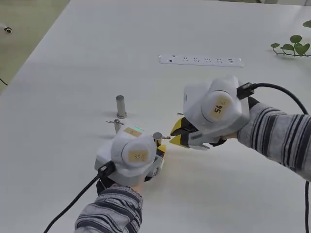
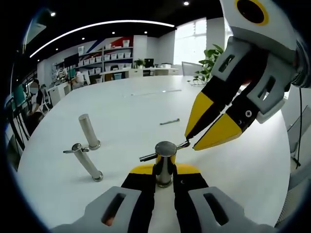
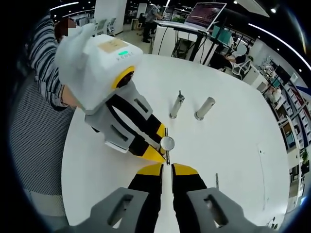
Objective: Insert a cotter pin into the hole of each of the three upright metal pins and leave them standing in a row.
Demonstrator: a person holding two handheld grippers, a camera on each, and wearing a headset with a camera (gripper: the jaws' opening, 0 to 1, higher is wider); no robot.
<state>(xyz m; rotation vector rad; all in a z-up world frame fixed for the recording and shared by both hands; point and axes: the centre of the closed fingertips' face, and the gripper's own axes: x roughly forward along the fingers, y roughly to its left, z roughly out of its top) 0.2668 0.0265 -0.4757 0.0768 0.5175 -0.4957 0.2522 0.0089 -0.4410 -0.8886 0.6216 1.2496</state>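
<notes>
Cotter pin through the metal pin you hold.
Your left gripper jaws clamp it upright on the worktop; your right gripper jaws pinch the cotter pin's end. Beyond stand a cottered metal pin and a bare metal pin; a spare cotter pin lies near.

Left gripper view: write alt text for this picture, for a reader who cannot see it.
The left tongs grip an upright metal pin on a white table while the right tongs, reaching in from the right, hold a cotter pin in its hole. At left stand a bare pin and a nearer pin with a second cotter pin through it.
</notes>
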